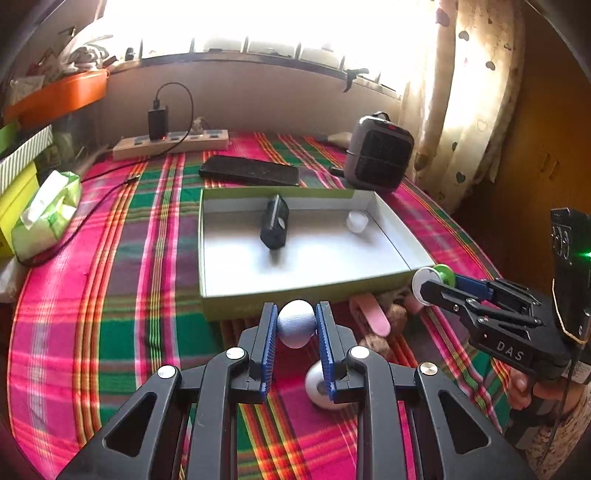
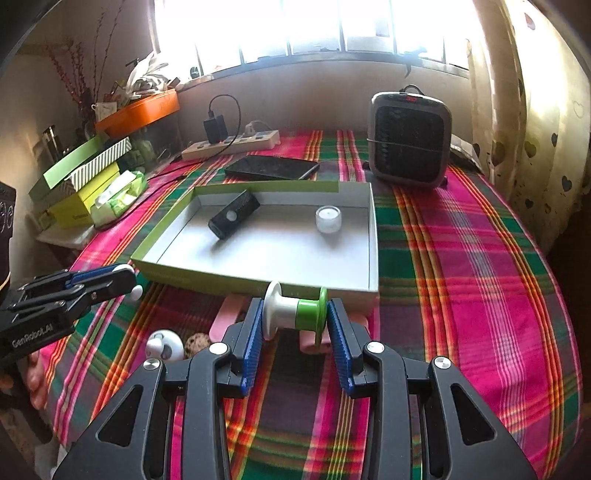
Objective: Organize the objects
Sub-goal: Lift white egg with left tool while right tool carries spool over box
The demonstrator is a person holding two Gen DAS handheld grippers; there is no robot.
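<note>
Gripping pale egg (image 1: 296, 323) in left tool (image 1: 296, 325), right tool (image 2: 294, 314) clamping green-white spool (image 2: 295, 311), candle's (image 2: 328, 218) wick visible only from right wrist

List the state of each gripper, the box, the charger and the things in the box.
left gripper: shut on pale ball
right gripper: shut on white-green spool
box: open, lidless
black device: lying in box
candle cup: upright in box
charger: plugged into power strip

Strong backlight from the far blown-out window (image 1: 258, 22); glare washes the pale heart-print curtain (image 1: 454, 92) at right. White-lined green cardboard tray (image 2: 373, 236) shows soft near-side shadows. Fisheye bends edges, dark vignetted corners. Focus mostly sharp.
</note>
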